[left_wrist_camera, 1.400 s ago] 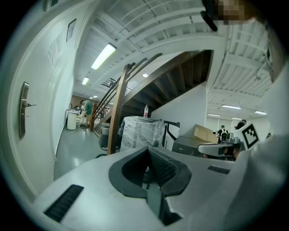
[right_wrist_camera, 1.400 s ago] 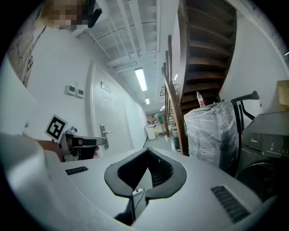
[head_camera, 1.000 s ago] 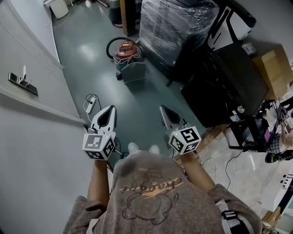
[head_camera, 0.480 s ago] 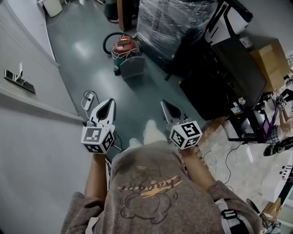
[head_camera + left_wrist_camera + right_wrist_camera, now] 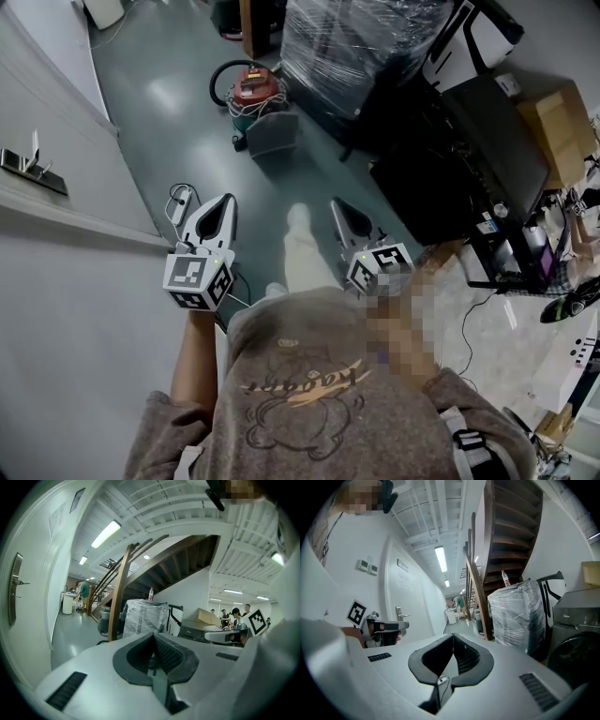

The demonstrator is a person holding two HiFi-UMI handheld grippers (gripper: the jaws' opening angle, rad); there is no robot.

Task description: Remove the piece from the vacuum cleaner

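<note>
The red vacuum cleaner (image 5: 251,90) with its black hose stands on the floor well ahead of me, and a dark grey box-shaped part (image 5: 272,134) sits against its near side. My left gripper (image 5: 229,200) and right gripper (image 5: 337,203) are held side by side at waist height, far short of the vacuum. Both are shut with nothing between the jaws, as the left gripper view (image 5: 152,638) and the right gripper view (image 5: 453,638) also show. The vacuum is hidden behind the jaws in both gripper views.
A plastic-wrapped pallet (image 5: 361,47) stands right of the vacuum beside a wooden post (image 5: 251,23). A black appliance (image 5: 459,164) and a cardboard box (image 5: 562,131) lie to the right. On the left are a white door with a handle (image 5: 23,167) and a power strip (image 5: 180,206). My foot (image 5: 298,217) steps between the grippers.
The person walks forward: a leg has swung out between the grippers and the door handle has slid back along the left wall. Both grippers stay shut and level.
</note>
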